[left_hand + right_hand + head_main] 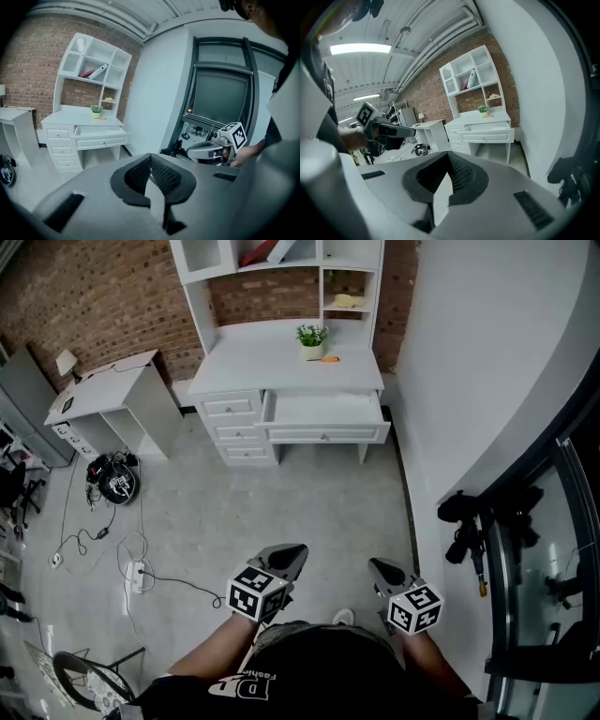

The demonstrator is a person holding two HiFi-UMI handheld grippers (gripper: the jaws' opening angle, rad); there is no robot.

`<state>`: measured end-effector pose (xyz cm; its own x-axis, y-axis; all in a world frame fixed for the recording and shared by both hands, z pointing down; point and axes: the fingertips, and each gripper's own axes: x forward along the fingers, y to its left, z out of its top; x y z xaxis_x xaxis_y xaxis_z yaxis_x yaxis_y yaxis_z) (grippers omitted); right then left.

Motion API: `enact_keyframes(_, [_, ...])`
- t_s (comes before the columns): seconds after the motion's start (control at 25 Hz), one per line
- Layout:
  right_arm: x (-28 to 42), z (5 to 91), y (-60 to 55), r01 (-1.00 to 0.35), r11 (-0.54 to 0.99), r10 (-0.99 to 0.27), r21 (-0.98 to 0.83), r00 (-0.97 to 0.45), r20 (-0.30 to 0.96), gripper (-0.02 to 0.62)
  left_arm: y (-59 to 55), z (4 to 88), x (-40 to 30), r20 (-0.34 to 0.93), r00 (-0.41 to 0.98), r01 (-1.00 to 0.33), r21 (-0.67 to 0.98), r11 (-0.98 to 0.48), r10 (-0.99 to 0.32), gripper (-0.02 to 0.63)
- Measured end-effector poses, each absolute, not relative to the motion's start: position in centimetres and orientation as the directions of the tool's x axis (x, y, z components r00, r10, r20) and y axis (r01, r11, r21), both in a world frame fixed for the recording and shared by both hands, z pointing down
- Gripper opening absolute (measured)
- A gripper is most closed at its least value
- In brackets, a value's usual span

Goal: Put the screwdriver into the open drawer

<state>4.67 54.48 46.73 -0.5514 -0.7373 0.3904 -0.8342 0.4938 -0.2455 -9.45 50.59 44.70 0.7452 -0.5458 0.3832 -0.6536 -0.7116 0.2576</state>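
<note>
The orange-handled screwdriver lies on the white desk top, just right of a small potted plant. Below it the desk's wide drawer stands pulled open. Both grippers are held low in front of the person, far from the desk across the floor. My left gripper and right gripper are both shut with nothing in them. In the left gripper view the closed jaws point toward the desk, with the screwdriver tiny in the distance. The right gripper view shows its closed jaws and the open drawer.
A small white side desk stands at the left. Cables, a power strip and a black round device lie on the floor. A chair base is at the lower left. A white wall and black equipment bound the right.
</note>
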Motion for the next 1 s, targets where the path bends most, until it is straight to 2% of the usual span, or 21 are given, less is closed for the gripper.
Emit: enact_keyframes(1.0, [10.2, 46.6, 52.9, -0.82, 0.513, -0.738, -0.253, -0.572, 0.359, 0.005, 49.9, 44.9, -4.3, 0.385, 0.723, -0.682, 0.264, -0.682, -0.574, 0.017])
